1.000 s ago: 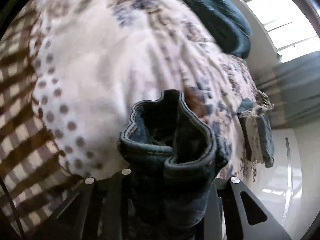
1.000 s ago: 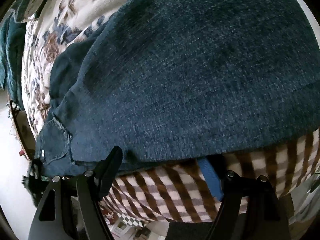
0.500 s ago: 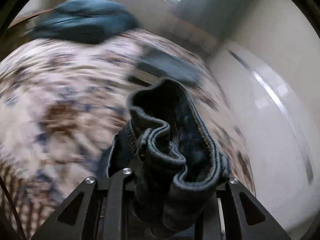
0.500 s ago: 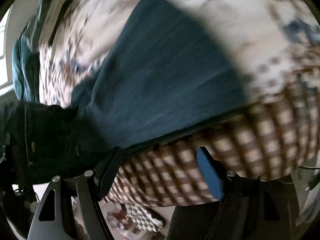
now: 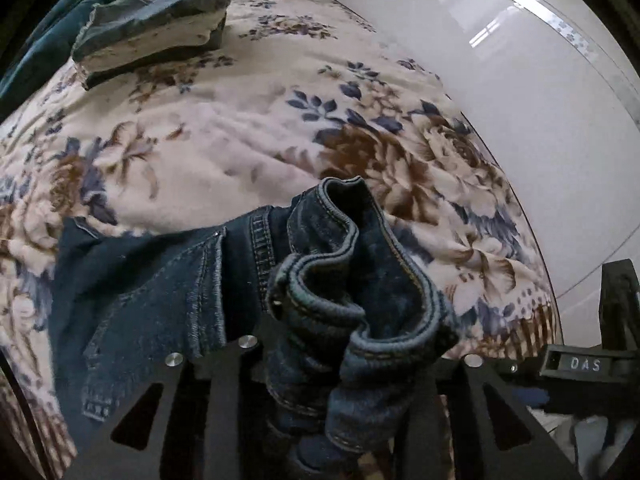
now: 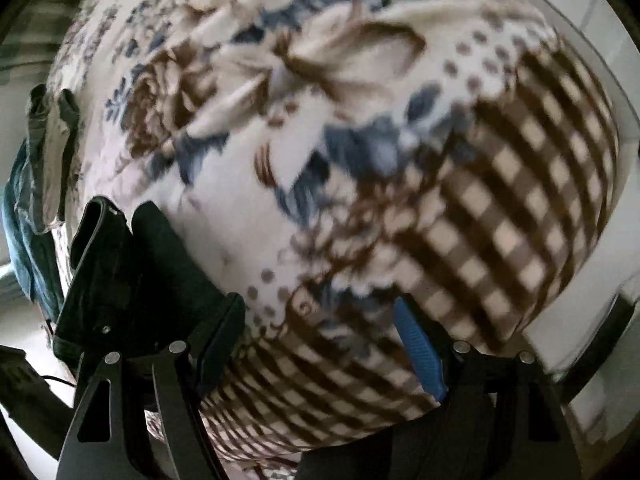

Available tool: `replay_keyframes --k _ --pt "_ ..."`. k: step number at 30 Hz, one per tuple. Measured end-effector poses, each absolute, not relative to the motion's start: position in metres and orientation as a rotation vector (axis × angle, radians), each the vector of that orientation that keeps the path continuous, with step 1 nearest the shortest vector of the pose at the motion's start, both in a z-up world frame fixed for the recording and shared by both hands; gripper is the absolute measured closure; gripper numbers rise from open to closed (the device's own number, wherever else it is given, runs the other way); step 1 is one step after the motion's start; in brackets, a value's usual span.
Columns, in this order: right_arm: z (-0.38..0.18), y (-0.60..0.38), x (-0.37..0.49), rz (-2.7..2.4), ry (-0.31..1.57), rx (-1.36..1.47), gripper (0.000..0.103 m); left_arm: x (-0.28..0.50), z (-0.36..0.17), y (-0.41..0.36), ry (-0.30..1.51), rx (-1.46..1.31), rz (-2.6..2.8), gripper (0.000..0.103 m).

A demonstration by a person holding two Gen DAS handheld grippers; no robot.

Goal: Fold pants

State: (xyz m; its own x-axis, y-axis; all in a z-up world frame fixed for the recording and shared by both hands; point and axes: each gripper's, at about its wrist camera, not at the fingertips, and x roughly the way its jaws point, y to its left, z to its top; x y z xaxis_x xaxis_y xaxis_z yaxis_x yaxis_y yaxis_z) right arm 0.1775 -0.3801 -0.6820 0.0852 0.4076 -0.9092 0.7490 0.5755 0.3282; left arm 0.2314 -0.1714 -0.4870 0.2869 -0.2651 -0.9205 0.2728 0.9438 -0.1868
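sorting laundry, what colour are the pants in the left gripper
Dark blue denim pants, clearest in the left wrist view.

Left gripper (image 5: 352, 364) fingertips buried in bunched jeans (image 5: 352, 280); blanket (image 6: 360, 140) motion-blurred.

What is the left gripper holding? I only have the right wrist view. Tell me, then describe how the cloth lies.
Observer: The left gripper is shut on a bunched, stitched edge of the dark blue jeans.
Operator: Tell me where the rest of them lies.
Observer: It trails off to the left of the fingers and lies on the floral blanket, with a belt loop showing.
Operator: Report what sits beyond them.
Observer: A folded stack of pants rests near the blanket's far edge. It is apart from the jeans, with open blanket between them.
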Motion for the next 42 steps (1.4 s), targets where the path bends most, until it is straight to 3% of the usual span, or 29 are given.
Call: replay_keyframes --k 2,3,4,11,14,17,18,20,24,29,34,36,37,38,42 --pt "-0.676 -0.389 0.182 -0.297 1.515 0.995 0.024 0.229 -0.474 -0.166 1.249 -0.052 -0.407 0.039" --pt "-0.671 -0.396 0.187 -0.268 1.501 0.99 0.024 0.225 -0.469 -0.168 1.249 -0.058 -0.412 0.006" --pt "-0.665 -0.394 0.194 -0.245 1.491 0.981 0.024 0.223 -0.463 -0.168 1.246 -0.069 -0.425 0.001" --pt "-0.63 -0.368 0.245 0.0 1.448 0.953 0.024 0.227 -0.422 -0.096 1.215 -0.203 -0.251 0.0" --pt "-0.631 -0.334 0.271 0.14 1.466 0.963 0.024 0.239 -0.429 -0.04 1.24 -0.232 -0.066 0.001" --pt "-0.658 -0.293 0.29 0.223 1.607 0.927 0.024 0.251 -0.455 0.005 1.31 -0.254 0.053 0.001" --pt "-0.671 -0.28 0.292 0.231 1.659 0.905 0.038 0.256 -0.469 0.019 1.344 -0.281 0.07 0.001" --pt "-0.677 -0.27 0.288 0.206 1.677 0.859 0.08 0.259 -0.485 0.033 1.386 -0.323 0.074 0.001" --pt "-0.64 -0.272 0.28 0.18 1.597 0.788 0.092 0.26 -0.506 0.041 1.451 -0.395 0.045 0.002" --pt "-0.649 -0.299 0.28 0.113 1.604 0.785 0.094 0.26 -0.52 0.035 1.488 -0.372 0.017 0.002" --pt "-0.7 -0.308 0.28 0.217 1.701 0.922 0.082 0.26 -0.553 0.04 1.575 -0.476 -0.038 0.002" --pt "-0.697 -0.318 0.281 0.248 1.677 0.949 0.06 0.26 -0.559 0.042 1.58 -0.508 -0.07 0.002" --pt "-0.693 -0.323 0.281 0.271 1.639 0.953 0.031 0.261 -0.561 0.044 1.581 -0.529 -0.092 0.002" --pt "-0.689 -0.328 0.281 0.296 1.604 0.941 0.008 0.261 -0.563 0.045 1.582 -0.541 -0.109 0.001" --pt "-0.711 -0.326 0.283 0.382 1.625 0.966 0.007 0.265 -0.575 0.042 1.568 -0.619 -0.235 0.001"
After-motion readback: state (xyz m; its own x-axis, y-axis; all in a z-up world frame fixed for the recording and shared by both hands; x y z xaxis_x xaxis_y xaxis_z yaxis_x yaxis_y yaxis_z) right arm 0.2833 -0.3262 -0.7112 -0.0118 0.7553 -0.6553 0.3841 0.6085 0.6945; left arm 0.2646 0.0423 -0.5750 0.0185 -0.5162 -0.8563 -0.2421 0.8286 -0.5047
